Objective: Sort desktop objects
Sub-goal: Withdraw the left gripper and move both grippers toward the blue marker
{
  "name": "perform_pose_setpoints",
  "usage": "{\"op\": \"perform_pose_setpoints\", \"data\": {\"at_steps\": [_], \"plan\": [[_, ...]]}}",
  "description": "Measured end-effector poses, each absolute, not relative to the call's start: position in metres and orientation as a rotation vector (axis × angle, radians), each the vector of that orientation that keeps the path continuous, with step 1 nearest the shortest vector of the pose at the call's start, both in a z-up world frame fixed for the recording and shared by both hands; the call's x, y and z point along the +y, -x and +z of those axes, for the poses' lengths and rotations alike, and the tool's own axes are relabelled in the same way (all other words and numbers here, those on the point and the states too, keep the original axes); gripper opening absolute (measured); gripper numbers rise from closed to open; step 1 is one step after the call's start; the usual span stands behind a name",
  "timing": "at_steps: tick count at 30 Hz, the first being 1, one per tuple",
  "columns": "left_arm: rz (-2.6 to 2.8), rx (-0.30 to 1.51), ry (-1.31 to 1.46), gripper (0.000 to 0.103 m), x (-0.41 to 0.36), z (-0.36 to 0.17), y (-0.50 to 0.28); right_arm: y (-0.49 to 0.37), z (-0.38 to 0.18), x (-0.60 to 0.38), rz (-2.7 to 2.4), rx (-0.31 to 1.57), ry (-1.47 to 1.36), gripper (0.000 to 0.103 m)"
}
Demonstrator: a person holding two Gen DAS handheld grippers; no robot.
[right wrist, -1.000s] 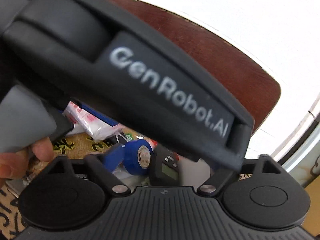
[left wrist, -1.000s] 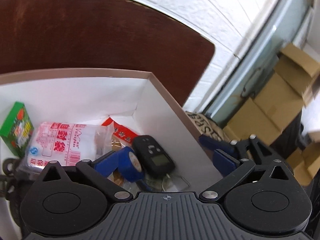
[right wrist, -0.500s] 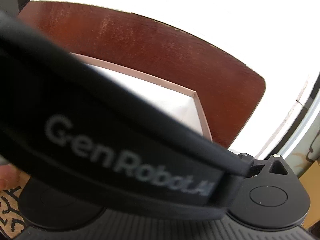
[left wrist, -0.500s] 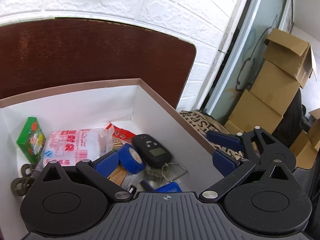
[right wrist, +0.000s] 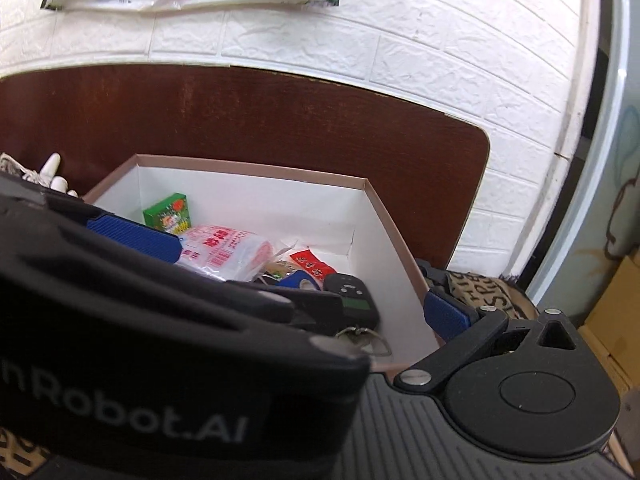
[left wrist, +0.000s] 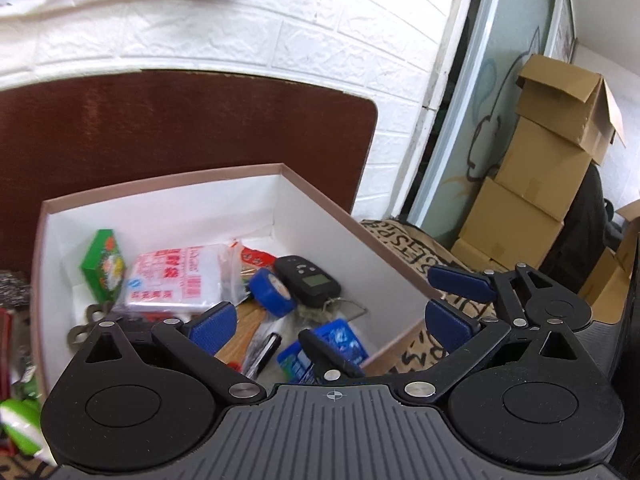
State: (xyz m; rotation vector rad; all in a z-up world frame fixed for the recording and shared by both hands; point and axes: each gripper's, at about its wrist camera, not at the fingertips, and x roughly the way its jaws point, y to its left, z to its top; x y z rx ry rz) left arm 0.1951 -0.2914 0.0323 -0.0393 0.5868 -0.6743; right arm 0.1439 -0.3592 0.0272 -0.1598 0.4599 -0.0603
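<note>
A white box with a pink rim (left wrist: 320,200) (right wrist: 384,208) holds several items: a green packet (left wrist: 105,258) (right wrist: 168,214), a red-and-white plastic bag (left wrist: 174,278) (right wrist: 224,250), a blue tape roll (left wrist: 272,292), a black key fob (left wrist: 308,280) (right wrist: 354,300) and a blue packet (left wrist: 332,340). My left gripper (left wrist: 328,326) is open and empty above the box's near side. In the right wrist view only the right finger (right wrist: 446,314) of my right gripper shows; the left gripper's body (right wrist: 140,340) hides the rest.
The box sits on a dark brown table (left wrist: 180,128) against a white brick wall (right wrist: 360,40). A patterned mat (left wrist: 404,240) lies to the right. Stacked cardboard boxes (left wrist: 544,184) stand at far right. Loose items (left wrist: 16,404) lie left of the box.
My left gripper has risen and drawn back from the box, leaving the blue tape roll inside. The left gripper's body has dropped lower in the right wrist view, uncovering the box.
</note>
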Motion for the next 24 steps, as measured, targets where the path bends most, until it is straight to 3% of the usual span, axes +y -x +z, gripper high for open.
{"op": "perform_pose_setpoints", "data": {"at_steps": [13, 24], "plan": [[-0.59, 0.655, 0.015, 0.103, -0.237, 0.009, -0.123, -0.095, -0.01, -0.34, -0.025, 0.48, -0.063, 0.103], [-0.502, 0.701, 0.061, 0.103, -0.179, -0.021, -0.077, -0.057, -0.03, -0.287, 0.047, 0.538, -0.079, 0.103]]}}
